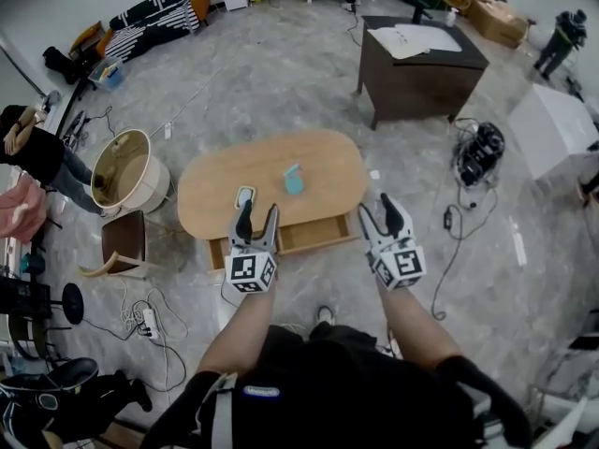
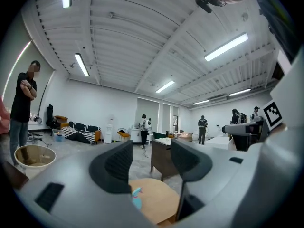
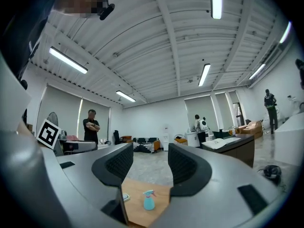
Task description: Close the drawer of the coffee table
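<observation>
While the person stands just short of the coffee table, both bare forearms reach forward from the body, roughly parallel, each hand gripping its tool with the marker cube nearest the body and the jaws pointing away and somewhat upward. The left claw (image 1: 258, 210) is held in the air with its jaws parted to a medium gap and nothing between them. In the head view its tips overlap the near edge of the tabletop. The right claw (image 1: 377, 209) is posed the same way, its jaws equally apart and empty, hovering just off the right end of the tabletop.

Between and just beyond the two claws, the drawer (image 1: 314, 234) stands pulled out from the near long side of the table toward the person, its wooden inside open to view. Neither claw can be seen touching it.

Above it spreads the oval wooden tabletop (image 1: 225, 190). A phone (image 1: 244, 196) lies near its front edge, close to the left claw's tips, and a blue spray bottle (image 1: 294, 180) stands upright near the middle.

Farther off, a round tub (image 1: 122, 171) sits on the floor to the left, a dark brown desk (image 1: 421, 73) with papers stands beyond on the right, and a striped sofa (image 1: 154, 17) lines the far wall.
</observation>
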Demonstrator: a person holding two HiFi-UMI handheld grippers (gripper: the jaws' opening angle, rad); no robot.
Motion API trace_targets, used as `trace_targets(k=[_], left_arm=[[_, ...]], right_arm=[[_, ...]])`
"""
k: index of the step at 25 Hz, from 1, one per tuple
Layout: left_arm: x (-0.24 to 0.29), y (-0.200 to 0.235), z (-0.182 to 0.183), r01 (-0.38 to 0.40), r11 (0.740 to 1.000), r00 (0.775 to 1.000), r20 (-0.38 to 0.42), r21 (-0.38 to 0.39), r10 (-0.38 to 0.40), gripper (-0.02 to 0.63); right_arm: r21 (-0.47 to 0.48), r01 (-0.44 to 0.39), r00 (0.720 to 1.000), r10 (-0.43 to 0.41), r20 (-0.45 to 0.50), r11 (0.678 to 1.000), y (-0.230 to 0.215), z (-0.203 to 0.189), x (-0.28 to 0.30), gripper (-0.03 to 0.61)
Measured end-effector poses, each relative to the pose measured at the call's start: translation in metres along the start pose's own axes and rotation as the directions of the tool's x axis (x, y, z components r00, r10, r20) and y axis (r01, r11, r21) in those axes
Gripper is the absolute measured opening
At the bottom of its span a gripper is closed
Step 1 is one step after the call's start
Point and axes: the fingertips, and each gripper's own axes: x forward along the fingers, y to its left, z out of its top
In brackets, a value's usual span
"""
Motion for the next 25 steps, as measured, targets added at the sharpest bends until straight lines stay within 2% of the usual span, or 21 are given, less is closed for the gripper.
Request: trace_targets(k=[5, 13, 16, 20, 25], left_arm=[[0.004, 0.006, -0.027, 0.003, 1.000, 0.999, -0.050, -0.009, -0.003, 0.235], [0.011, 0.004, -0.103, 0.100, 0.994, 0.981, -0.164, -0.033, -0.104, 0.235], [0.017, -0.003, -0.148, 0.160, 0.987, 0.961, -0.222, -0.032, -0.163, 0.235], [0.014, -0.009, -0.227, 0.246, 0.969, 0.916, -0.322, -0.027, -0.242, 0.235], [0.007, -0.013, -0.324, 0.263, 0.960, 0.873, -0.400, -0.098, -0.280, 0.235]], right_arm=[[0.030, -0.005, 0.997, 0.008, -0.076, 1.000, 0.001, -0.037, 0.013, 0.207], [0.022, 0.020, 0.984, -0.016, -0.177, 1.000, 0.011, -0.107, 0.021, 0.207], [0.049, 0.059, 0.970, -0.046, -0.238, 0.997, 0.009, -0.158, 0.022, 0.207], [0.112, 0.103, 0.950, -0.064, -0.304, 0.988, 0.017, -0.231, 0.020, 0.207], [0.202, 0.220, 0.907, -0.124, -0.403, 0.955, 0.012, -0.337, 0.014, 0.207]])
